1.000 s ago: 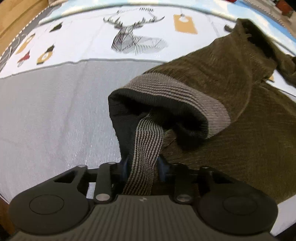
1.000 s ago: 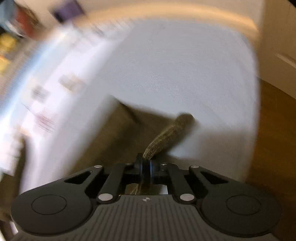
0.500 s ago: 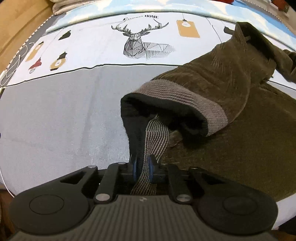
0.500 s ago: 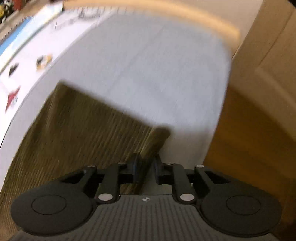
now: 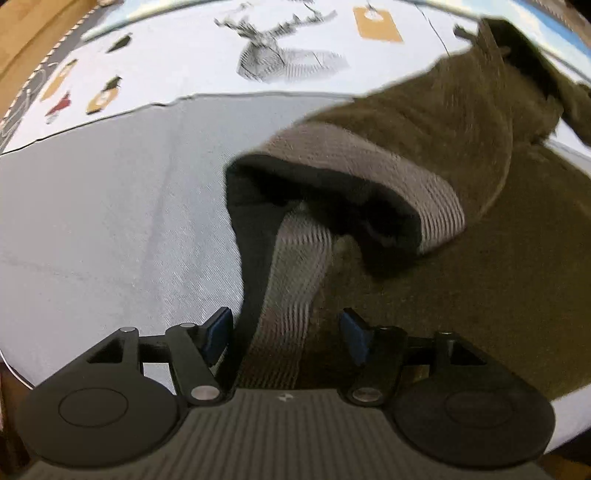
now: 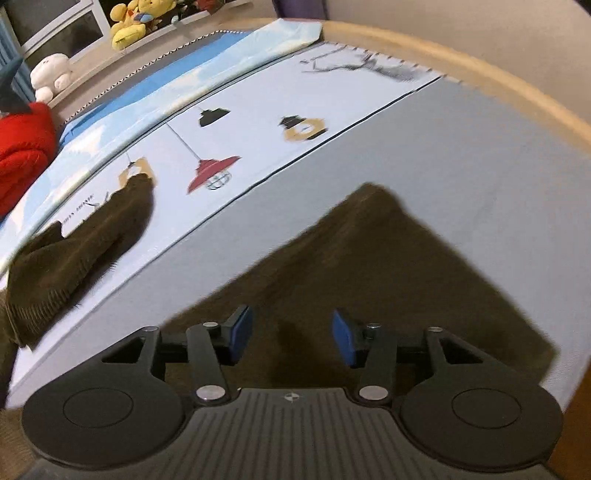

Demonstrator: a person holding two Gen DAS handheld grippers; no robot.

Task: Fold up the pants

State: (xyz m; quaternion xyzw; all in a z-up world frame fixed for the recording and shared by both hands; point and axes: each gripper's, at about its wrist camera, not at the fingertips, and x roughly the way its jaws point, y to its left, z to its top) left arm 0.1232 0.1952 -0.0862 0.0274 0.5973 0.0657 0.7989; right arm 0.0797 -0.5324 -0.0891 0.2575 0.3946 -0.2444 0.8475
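Observation:
The olive-brown corduroy pants (image 5: 461,280) lie on the bed, and their grey striped waistband (image 5: 373,162) gapes open in the left wrist view. A strip of that waistband (image 5: 291,295) runs down between the jaws of my left gripper (image 5: 286,334). The jaws are opening and the blue pads (image 5: 218,332) stand clear of the strip on both sides. In the right wrist view my right gripper (image 6: 291,336) hovers over a flat folded part of the pants (image 6: 369,258). Its jaws are opening too, with only flat cloth below them. Another part of the pants (image 6: 77,251) lies at the left.
The bed sheet (image 5: 92,229) is grey near me and white with deer and lamp prints (image 6: 212,173) farther off. A wooden bed edge (image 6: 480,81) curves along the right. A red garment (image 6: 22,147) and plush toys (image 6: 129,22) sit at the far left.
Both grippers went from shut to open: the left let go of the waistband strip, the right let go of the pants' edge. The right wrist view swung round to look across the bed.

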